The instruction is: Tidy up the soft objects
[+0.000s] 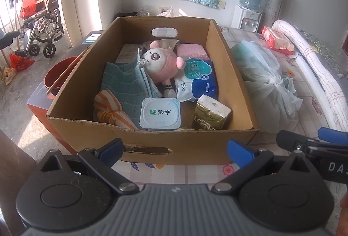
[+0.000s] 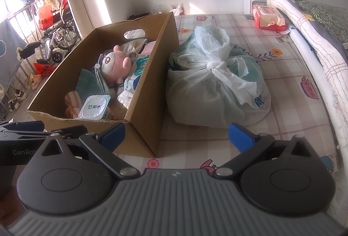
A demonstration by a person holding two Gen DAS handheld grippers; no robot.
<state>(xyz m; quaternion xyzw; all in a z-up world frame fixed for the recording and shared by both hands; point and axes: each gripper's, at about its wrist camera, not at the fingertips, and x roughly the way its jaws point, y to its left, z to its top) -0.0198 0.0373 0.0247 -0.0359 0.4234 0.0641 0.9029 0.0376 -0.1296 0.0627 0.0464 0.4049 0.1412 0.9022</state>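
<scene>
Both tools spread wide — left tool (image 1: 175,152), right tool (image 2: 176,137), cardboard box (image 1: 191,142) ahead, knotted plastic bag (image 2: 217,88) beside it.

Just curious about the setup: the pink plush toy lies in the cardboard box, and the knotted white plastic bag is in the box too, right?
Not quite. The pink plush toy does lie in the cardboard box, but the knotted white plastic bag is not in it. It sits on the bed beside the box, as the right wrist view shows clearly.
</scene>
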